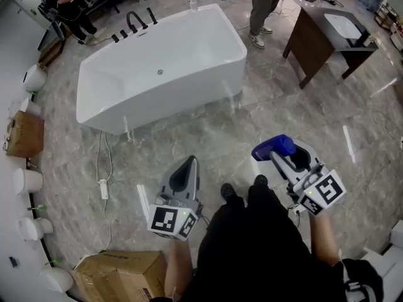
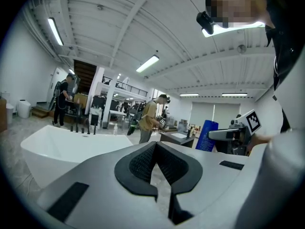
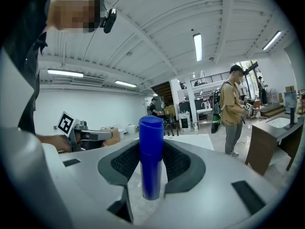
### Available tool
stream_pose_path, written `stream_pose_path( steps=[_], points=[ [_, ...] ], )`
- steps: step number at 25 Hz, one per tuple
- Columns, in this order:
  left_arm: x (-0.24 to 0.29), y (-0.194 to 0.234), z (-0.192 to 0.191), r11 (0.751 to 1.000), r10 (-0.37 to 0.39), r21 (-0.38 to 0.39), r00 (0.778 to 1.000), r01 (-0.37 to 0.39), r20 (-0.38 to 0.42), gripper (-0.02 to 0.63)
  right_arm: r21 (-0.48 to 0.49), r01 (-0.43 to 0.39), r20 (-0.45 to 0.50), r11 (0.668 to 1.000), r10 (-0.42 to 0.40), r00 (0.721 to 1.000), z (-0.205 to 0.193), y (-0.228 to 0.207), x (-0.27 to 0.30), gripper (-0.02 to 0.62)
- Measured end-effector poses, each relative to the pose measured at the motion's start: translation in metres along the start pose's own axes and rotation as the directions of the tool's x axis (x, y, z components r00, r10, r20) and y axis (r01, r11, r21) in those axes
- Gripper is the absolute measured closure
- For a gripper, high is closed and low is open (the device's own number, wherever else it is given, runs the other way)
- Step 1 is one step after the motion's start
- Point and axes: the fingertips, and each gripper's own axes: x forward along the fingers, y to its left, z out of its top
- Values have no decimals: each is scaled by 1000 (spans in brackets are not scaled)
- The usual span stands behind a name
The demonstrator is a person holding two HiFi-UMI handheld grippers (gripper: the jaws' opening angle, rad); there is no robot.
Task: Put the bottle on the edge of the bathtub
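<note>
The white bathtub point(image 1: 157, 74) stands on the grey marble floor, some way ahead of me. A blue bottle point(image 1: 274, 148) with a blue cap is upright between the pads of my right gripper point(image 1: 280, 155), which is shut on it at waist height, well short of the tub. In the right gripper view the blue bottle point(image 3: 151, 161) fills the gap between the jaws, with the bathtub point(image 3: 190, 140) far behind. My left gripper point(image 1: 191, 162) hangs beside it, shut with nothing in it; its tips meet point(image 2: 155, 145). From the left gripper view the bottle point(image 2: 206, 135) shows at the right and the bathtub point(image 2: 71, 147) at the left.
Black taps point(image 1: 135, 22) and a small clear bottle point(image 1: 191, 0) sit at the tub's far rim. A brown vanity with a sink point(image 1: 327, 36) stands at the right, with a person point(image 1: 261, 5) beside it. Cardboard boxes point(image 1: 119, 272) and a floor cable point(image 1: 104, 181) lie at the left.
</note>
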Motion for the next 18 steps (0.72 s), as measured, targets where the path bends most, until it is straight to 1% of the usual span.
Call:
stream_pose_path(
  steps=[9,12,15,18],
  points=[
    [7,5,-5,999,-34,12,999,34,-24,595,8,22,10,1000,-22,1000,2,-3,7,446],
    [15,5,-8,999,-42,4,999,42,-31,595,4,30,6,1000,-30,1000,0,-7,10,446],
    [27,3,-5,999,-47,1,998,47,-32,595,12,20,6,1000,-21,1000,3,-16,13,446],
    [46,1,-1,999,-43,13,998,43,-42,595,21,12,6,1000,-12,1000,7,-34,19,446]
  ],
)
